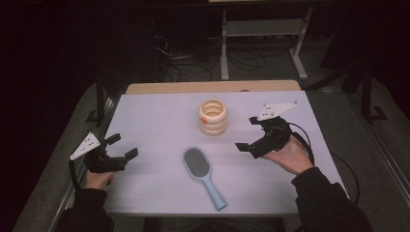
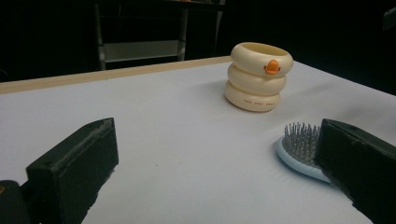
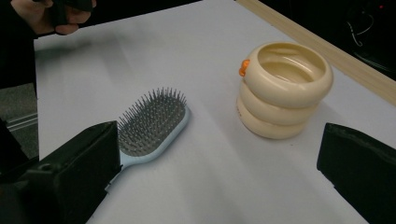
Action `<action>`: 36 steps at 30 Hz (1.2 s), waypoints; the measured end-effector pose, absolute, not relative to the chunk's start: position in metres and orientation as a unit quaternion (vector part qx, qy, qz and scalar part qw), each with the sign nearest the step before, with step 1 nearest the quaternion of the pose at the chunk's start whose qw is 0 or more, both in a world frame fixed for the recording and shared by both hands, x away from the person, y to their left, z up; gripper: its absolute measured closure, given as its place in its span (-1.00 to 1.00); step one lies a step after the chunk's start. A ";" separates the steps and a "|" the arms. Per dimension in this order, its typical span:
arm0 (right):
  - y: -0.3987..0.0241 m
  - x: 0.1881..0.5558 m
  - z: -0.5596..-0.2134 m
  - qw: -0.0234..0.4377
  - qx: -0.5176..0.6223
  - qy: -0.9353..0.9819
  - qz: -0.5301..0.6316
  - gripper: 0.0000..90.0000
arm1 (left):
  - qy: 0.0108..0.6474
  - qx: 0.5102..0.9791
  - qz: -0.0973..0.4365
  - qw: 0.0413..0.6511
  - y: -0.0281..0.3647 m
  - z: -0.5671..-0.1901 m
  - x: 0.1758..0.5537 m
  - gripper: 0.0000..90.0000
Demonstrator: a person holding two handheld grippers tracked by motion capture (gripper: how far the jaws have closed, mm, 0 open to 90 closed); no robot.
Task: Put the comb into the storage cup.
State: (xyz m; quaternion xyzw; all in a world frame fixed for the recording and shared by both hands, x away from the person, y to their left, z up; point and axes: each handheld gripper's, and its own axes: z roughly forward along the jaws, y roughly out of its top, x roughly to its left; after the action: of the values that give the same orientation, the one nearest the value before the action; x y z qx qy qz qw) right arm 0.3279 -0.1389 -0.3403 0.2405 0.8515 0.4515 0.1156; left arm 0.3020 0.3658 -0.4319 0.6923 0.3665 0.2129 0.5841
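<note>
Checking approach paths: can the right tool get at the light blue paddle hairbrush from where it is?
Probably yes. The right tool is open, and bare white table lies between it and the light blue paddle hairbrush; the cream ringed cup stands off to the side.

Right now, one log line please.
left gripper: open, empty | right gripper: open, empty | hairbrush: flat, bristles up, untouched | cream ringed cup: upright, empty

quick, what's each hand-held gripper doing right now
Left hand-held gripper: open, holding nothing.
Right hand-held gripper: open, holding nothing.
</note>
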 end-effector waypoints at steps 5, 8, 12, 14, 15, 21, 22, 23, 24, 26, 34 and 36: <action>-0.128 0.329 -0.340 0.107 0.229 0.857 0.449 -1.00 | 0.366 0.692 0.212 0.585 0.365 -0.432 0.302 -1.00; -0.122 0.329 -0.340 0.103 0.223 0.861 0.446 -1.00 | 0.366 0.692 0.213 0.585 0.365 -0.432 0.302 -1.00; -0.113 0.329 -0.341 0.097 0.214 0.866 0.442 -1.00 | 0.365 0.692 0.214 0.585 0.365 -0.432 0.302 -1.00; -0.108 0.329 -0.343 0.094 0.210 0.868 0.440 -1.00 | 0.365 0.692 0.214 0.585 0.365 -0.432 0.302 -1.00; -0.107 0.329 -0.343 0.093 0.209 0.869 0.438 -1.00 | 0.365 0.692 0.213 0.585 0.365 -0.432 0.302 -1.00; -0.095 0.330 -0.348 0.083 0.199 0.876 0.431 -1.00 | 0.364 0.692 0.213 0.585 0.365 -0.432 0.302 -1.00; -0.094 0.330 -0.348 0.083 0.197 0.877 0.431 -1.00 | 0.364 0.692 0.213 0.586 0.365 -0.432 0.302 -1.00; -0.093 0.330 -0.349 0.082 0.197 0.877 0.430 -1.00 | 0.364 0.692 0.213 0.586 0.365 -0.432 0.302 -1.00; -0.090 0.330 -0.350 0.080 0.194 0.878 0.429 -1.00 | 0.364 0.692 0.213 0.586 0.365 -0.432 0.302 -1.00; -0.088 0.330 -0.351 0.077 0.193 0.879 0.428 -1.00 | 0.363 0.693 0.213 0.586 0.365 -0.432 0.302 -1.00; -0.074 0.329 -0.359 0.064 0.182 0.887 0.420 -1.00 | 0.361 0.694 0.212 0.585 0.365 -0.432 0.302 -1.00; -0.071 0.329 -0.361 0.063 0.179 0.888 0.419 -1.00 | 0.361 0.695 0.212 0.585 0.365 -0.432 0.302 -1.00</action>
State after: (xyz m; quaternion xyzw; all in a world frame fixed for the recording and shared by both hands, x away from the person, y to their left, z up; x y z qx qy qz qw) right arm 0.3288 -0.0708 -0.3609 0.1788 0.8882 0.4185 0.0633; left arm 0.3024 0.3645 -0.4320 0.6950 0.3608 0.2118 0.5848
